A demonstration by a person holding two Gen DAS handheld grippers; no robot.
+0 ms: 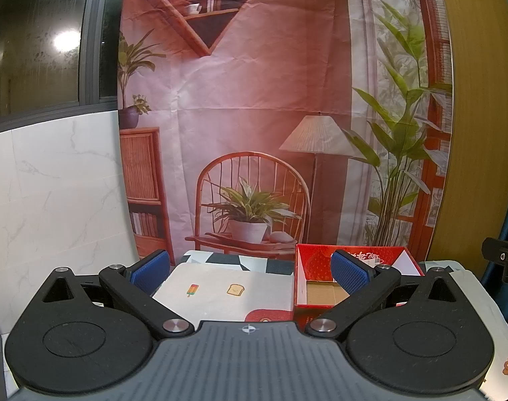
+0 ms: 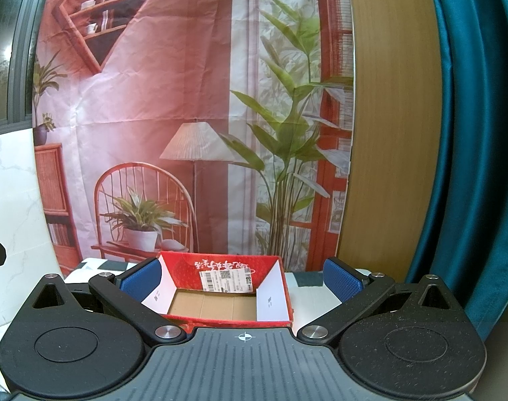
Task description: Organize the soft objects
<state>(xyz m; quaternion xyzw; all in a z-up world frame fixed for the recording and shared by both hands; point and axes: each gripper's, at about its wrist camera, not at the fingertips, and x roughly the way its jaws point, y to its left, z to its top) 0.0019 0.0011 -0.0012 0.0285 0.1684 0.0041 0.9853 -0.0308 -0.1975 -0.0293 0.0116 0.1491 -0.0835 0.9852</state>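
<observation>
On the far left we see a white marbled wall panel (image 1: 53, 193), and next to it the printed backdrop (image 1: 240, 127) of a room with a chair and plants hanging behind the table. Our left gripper (image 1: 250, 272) hovers low over the table with its blue pads (image 1: 150, 272) spread wide and nothing between them. Beneath it lies a pale cloth (image 1: 227, 290) printed with small food pictures, flat on the patterned tabletop (image 1: 220, 259).

Moving right, the red box (image 1: 320, 260) stands just beside that cloth, open at the top. From the right wrist view the red box (image 2: 227, 264) sits straight ahead of our right gripper (image 2: 242, 280), whose jaws are also fully apart and hold nothing. The cardboard floor (image 2: 213, 305) of the box is bare; only a shipping label (image 2: 227, 280) shows on its inner back wall. Further right are a wooden panel (image 2: 387, 133) and a teal curtain (image 2: 471, 167).

We judge the task barely begun: nothing soft is in the box yet. The cloth is the only soft thing we can make out, and whether others lie out of view we cannot tell. Picking up and stowing appears still to be done.
</observation>
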